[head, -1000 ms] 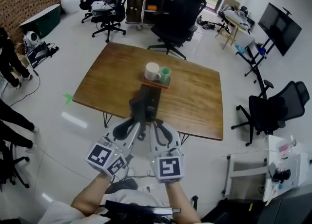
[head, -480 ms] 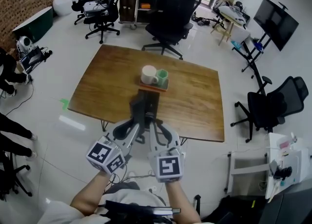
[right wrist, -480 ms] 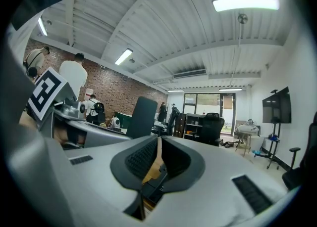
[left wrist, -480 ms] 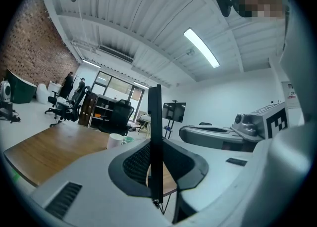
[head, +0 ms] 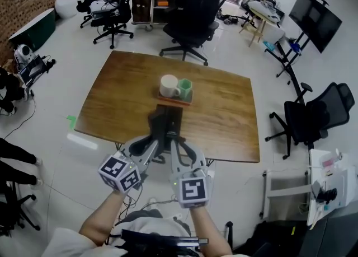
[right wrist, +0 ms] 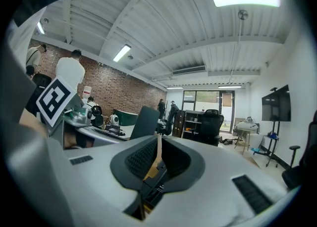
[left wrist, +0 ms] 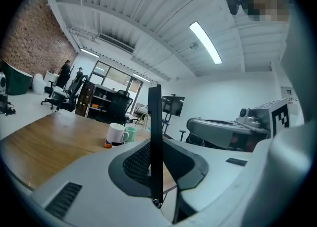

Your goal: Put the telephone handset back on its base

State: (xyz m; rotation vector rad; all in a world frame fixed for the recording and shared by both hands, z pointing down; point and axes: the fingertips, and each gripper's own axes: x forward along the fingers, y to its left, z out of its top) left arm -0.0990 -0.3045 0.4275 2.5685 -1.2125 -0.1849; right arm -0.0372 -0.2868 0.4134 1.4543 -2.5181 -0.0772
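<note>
A black telephone [head: 166, 120] lies on the wooden table [head: 117, 90] near its front edge; its handset and base merge into one dark shape. Both grippers hover side by side at that front edge, pointing at the telephone. My left gripper [head: 158, 134] reaches its near left part, with the jaws pressed together and nothing between them [left wrist: 154, 139]. My right gripper [head: 175, 140] is shut as well; in the right gripper view [right wrist: 157, 148] a sliver of brown table and black telephone [right wrist: 154, 184] shows through the narrow slit.
A white mug [head: 168, 86] and a green mug [head: 185, 88] stand on an orange-edged board behind the telephone. Office chairs [head: 196, 12] stand past the far edge and at the right [head: 313, 118]. People stand at the far left.
The head view has drifted, so the table sits slightly higher and nearer. Both grippers hold nearly the same place at the telephone; the left one's marker cube has dropped a little.
</note>
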